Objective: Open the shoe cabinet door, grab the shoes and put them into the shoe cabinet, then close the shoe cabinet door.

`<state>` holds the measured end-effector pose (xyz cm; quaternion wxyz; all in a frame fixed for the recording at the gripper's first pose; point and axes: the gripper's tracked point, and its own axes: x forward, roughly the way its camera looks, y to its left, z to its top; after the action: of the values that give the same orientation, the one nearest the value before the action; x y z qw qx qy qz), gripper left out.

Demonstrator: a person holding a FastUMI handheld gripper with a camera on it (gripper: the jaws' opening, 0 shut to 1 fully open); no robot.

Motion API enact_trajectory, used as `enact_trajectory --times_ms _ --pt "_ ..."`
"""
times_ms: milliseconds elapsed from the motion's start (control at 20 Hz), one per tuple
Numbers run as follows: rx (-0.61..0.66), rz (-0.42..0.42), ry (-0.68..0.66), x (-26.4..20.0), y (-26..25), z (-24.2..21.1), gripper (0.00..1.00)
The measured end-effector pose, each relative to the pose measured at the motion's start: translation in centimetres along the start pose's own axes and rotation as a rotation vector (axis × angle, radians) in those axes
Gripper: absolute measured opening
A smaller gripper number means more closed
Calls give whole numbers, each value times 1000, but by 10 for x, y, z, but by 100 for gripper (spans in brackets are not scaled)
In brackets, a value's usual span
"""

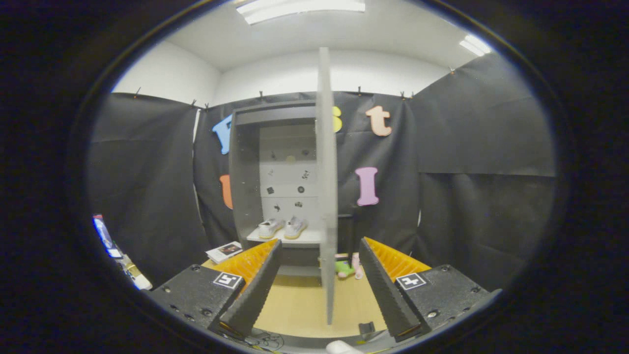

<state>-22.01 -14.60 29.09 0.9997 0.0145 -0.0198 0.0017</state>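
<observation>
the shoes [282,228] already sat side by side on the shelf [285,238] inside the cabinet [244,172], so only closing was left: the door [326,196] stood edge-on between the fingers of the released, empty tool [319,290].

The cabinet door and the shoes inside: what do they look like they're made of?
The cabinet door, standing open edge-on between the open jaws of the gripper, looks like matte grey laminated board: flat, thin, without shine. The shoes on the shelf seem to be white fabric or knit sneakers with pale rubber soles, though they are too small to be sure.
</observation>
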Motion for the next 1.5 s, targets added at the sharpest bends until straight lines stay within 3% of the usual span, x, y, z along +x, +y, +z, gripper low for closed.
enact_trajectory --times_ms 250,450,1000,1500 --pt "-6 -76 9 -20 -84 -4 100" --pt "8 -105 8 7 -115 -7 100" --pt "48 -50 66 128 -83 -27 99" --pt "-54 -94 19 131 -64 -16 94"
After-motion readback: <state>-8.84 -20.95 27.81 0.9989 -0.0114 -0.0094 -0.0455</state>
